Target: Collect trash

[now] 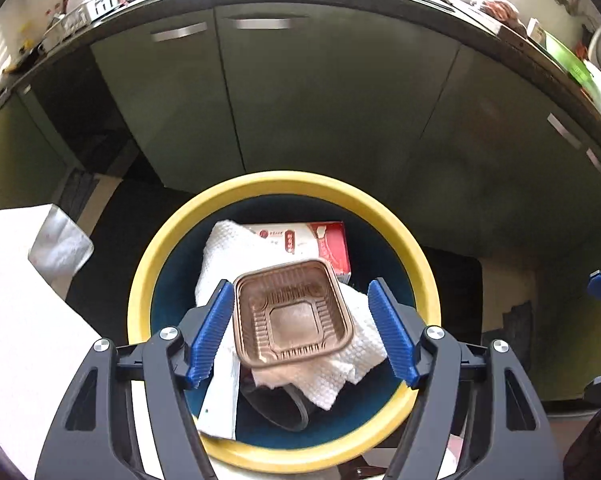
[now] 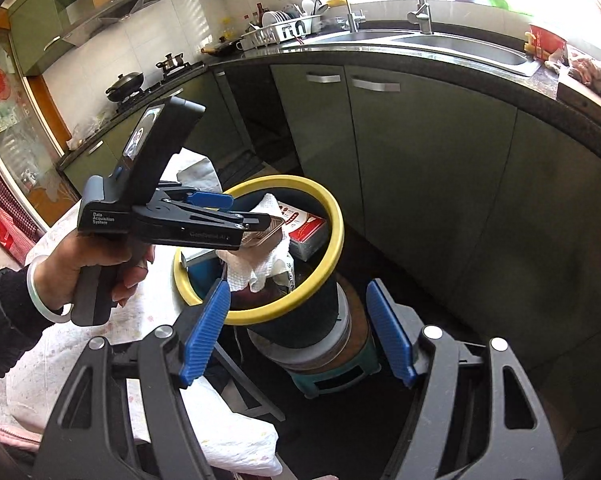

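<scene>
The yellow-rimmed bin (image 1: 140, 280) is sitting beneath the left gripper (image 1: 302, 332), whose jaws are spreading wide, gripping nothing. The brown plastic tray (image 1: 292, 316) is lying open side up on white paper towel (image 1: 356, 344) inside the bin, tilted. The right gripper (image 2: 300, 332) is likewise gaping empty beside the bin. A red carton (image 1: 332, 248) is lying partly buried.

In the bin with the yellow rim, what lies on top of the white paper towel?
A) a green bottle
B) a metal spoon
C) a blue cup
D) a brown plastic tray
D: a brown plastic tray rests open side up on the white paper towel inside the bin, between the open fingers of the left gripper; no bottle, spoon or cup shows there.
</scene>
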The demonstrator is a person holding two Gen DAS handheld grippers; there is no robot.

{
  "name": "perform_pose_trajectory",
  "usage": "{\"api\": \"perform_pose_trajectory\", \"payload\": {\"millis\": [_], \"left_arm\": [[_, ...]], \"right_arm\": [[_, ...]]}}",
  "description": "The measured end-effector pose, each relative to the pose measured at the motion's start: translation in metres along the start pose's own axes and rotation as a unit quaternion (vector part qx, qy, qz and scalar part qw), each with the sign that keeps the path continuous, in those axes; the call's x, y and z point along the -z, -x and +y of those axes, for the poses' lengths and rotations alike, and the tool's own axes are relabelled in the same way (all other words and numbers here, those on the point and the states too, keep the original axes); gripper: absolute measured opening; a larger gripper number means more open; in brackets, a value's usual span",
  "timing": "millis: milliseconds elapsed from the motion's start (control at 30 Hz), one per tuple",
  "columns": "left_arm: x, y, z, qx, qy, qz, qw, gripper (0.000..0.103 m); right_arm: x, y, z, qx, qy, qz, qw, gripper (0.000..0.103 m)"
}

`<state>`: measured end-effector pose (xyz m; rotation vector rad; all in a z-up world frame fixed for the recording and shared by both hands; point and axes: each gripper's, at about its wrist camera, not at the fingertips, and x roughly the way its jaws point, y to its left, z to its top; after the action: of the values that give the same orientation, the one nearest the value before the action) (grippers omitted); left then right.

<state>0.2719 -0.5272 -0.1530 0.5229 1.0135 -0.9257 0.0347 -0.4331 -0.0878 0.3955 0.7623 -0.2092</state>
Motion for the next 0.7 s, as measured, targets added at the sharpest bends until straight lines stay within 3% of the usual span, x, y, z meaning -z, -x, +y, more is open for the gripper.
{"api": "perform_pose_trajectory", "payload": {"millis": [200, 333, 433, 533, 600, 700], "left_arm": [[0.032, 0.062, 0.016, 0.004, 0.041, -0.055, 0.9976, 0.086], [0.075, 0.124, 0.028, -0.028, 0.077, -0.109, 0.9907, 0.098], [0.119, 0.172, 0.042, -0.079, 0.113, -0.144, 0.9799, 0.098], [0.17, 0.21, 0.054, -0.139, 0.154, -0.149, 0.9668, 0.098], [0.206, 0.237, 0.063, -0.163, 0.188, -0.17, 0.9536, 0.098], [0.262, 0.274, 0.07, -0.21, 0.234, -0.204, 0.9271, 0.098]], "right_arm": [[0.003, -0.001, 0.015, -0.013, 0.014, 0.008, 1.0, 0.067], [0.009, -0.002, 0.038, -0.029, 0.035, 0.016, 0.999, 0.07], [0.013, 0.001, 0.061, -0.04, 0.057, 0.013, 0.998, 0.073], [0.016, 0.005, 0.087, -0.057, 0.08, 0.007, 0.995, 0.081], [0.017, 0.008, 0.103, -0.063, 0.095, -0.002, 0.993, 0.094], [0.017, 0.015, 0.128, -0.074, 0.113, -0.014, 0.991, 0.097]]}}
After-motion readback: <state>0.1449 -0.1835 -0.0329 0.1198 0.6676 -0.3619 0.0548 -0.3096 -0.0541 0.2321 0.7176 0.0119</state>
